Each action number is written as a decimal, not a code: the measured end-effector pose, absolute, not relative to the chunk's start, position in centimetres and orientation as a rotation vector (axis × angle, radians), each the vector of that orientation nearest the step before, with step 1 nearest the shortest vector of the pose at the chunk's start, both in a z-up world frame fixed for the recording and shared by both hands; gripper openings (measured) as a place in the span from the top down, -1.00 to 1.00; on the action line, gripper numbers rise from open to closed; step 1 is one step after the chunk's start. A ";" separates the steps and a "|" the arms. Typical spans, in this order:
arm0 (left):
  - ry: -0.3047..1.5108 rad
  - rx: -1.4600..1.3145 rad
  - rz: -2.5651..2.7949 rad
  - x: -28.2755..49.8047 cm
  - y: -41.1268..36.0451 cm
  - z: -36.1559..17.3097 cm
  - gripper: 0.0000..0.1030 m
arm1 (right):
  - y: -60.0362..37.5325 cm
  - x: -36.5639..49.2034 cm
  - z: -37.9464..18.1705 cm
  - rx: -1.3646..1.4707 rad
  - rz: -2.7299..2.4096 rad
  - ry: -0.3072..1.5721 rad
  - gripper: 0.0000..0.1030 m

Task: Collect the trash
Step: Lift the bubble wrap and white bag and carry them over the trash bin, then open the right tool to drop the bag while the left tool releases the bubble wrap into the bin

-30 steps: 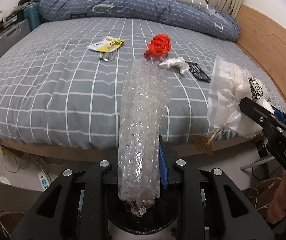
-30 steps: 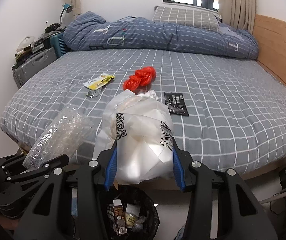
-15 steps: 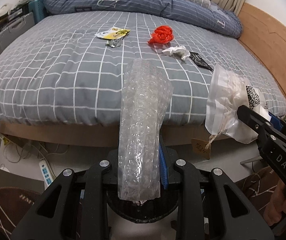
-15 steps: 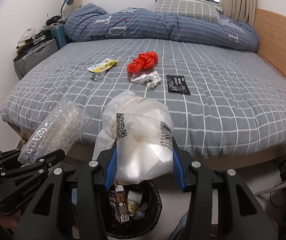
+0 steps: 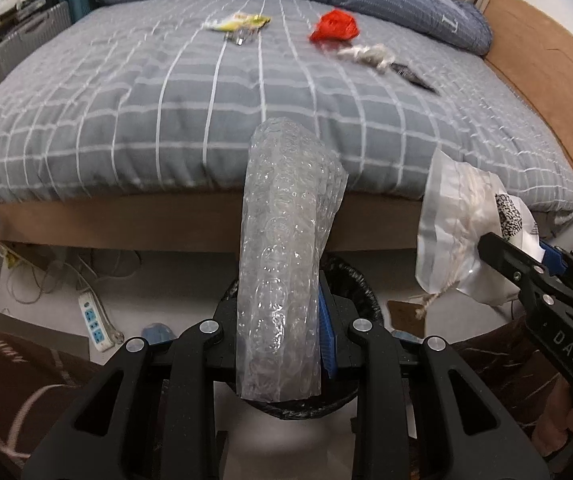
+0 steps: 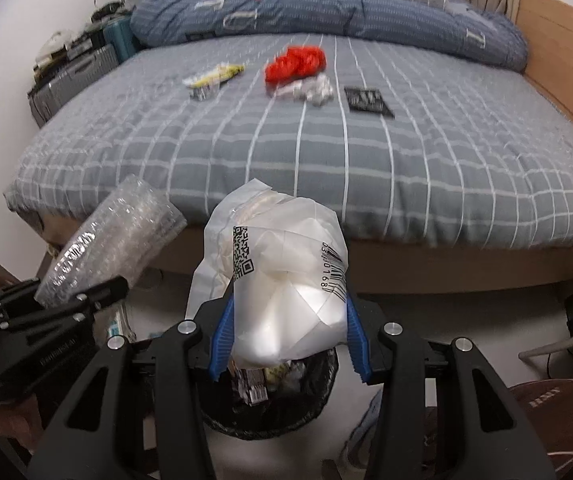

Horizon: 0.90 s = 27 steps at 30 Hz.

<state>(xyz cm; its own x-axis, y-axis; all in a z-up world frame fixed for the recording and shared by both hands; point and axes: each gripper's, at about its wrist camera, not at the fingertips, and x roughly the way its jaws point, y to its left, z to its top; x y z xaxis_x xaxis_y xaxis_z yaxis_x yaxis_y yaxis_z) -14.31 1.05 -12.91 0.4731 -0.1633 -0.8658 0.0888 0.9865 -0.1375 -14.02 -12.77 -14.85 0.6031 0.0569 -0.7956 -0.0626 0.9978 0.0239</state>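
My left gripper [image 5: 282,332] is shut on a roll of clear bubble wrap [image 5: 286,248], which stands up between the fingers over a black-lined trash bin [image 5: 350,280]. My right gripper [image 6: 286,336] is shut on a crumpled white plastic bag [image 6: 286,280] printed with a QR code and a barcode, held just above the same trash bin [image 6: 318,396], where several scraps lie. On the bed lie a red bag [image 6: 296,62], a crumpled white paper [image 6: 310,90], a black packet [image 6: 368,100] and a yellow wrapper [image 6: 214,74].
The grey checked bed [image 6: 326,168] with a wooden frame fills the far side, a blue duvet [image 6: 326,8] at its back. Suitcases [image 6: 74,76] stand at the left wall. A power strip [image 5: 94,320] and cables lie on the floor beside the bin.
Both grippers have sunk toward the floor with their loads. The bed's edge has risen in both views and the bin shows closer beneath the fingers.
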 end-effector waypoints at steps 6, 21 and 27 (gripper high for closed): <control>1.124 -0.099 -0.141 -13.0 2.1 -15.9 0.49 | -12.3 -12.3 -18.4 -0.009 0.077 1.020 0.13; 1.207 -0.093 -0.056 -12.1 5.3 -19.9 0.49 | -8.6 -9.4 -24.3 -0.052 0.135 1.153 0.09; 1.220 -0.103 -0.035 -12.0 6.7 -20.8 0.49 | -7.6 -9.3 -24.6 -0.089 0.142 1.127 -0.23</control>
